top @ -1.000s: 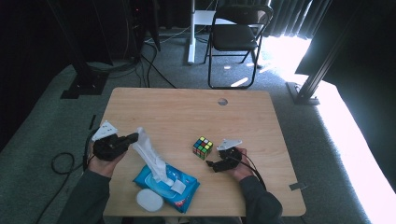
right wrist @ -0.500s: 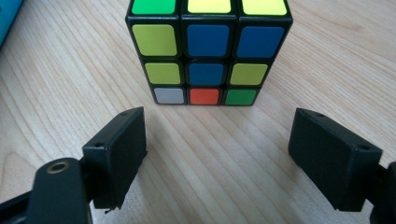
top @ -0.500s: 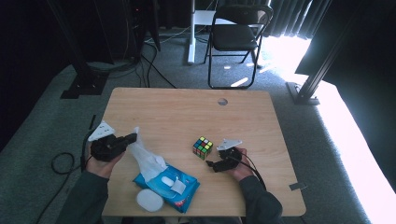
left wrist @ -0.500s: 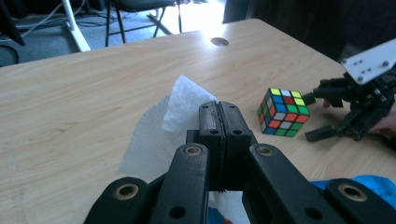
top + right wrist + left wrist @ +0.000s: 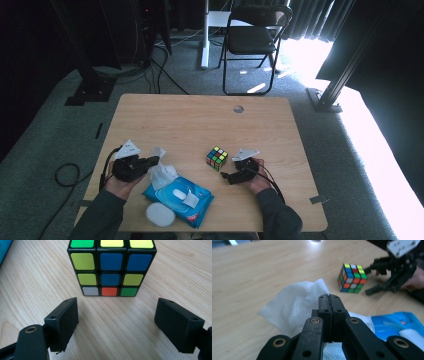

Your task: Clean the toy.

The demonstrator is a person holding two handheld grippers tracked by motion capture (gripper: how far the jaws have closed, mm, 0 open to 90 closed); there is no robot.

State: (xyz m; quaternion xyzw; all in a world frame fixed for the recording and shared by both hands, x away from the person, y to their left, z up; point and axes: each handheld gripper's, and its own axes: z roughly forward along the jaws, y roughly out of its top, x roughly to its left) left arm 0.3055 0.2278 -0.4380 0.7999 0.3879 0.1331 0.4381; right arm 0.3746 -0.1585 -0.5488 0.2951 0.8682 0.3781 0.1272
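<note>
Since the earlier frame the wipe (image 5: 161,172) has sunk from its raised stretch toward the blue pack (image 5: 178,198), left tongs (image 5: 329,305) clenched on it, while right tongs (image 5: 116,322) wait released before the cube (image 5: 111,267) on the tabletop (image 5: 200,125)

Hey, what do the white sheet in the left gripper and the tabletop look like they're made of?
The white sheet: soft nonwoven or paper wipe, judging by its dimpled, crumpled surface. The tabletop: pale wood or wood-look laminate, matte, with straight grain lines; which one is unclear.

Daylight glares white on the floor (image 5: 320,55) at upper right, the dark surroundings dim, the high view soft.
</note>
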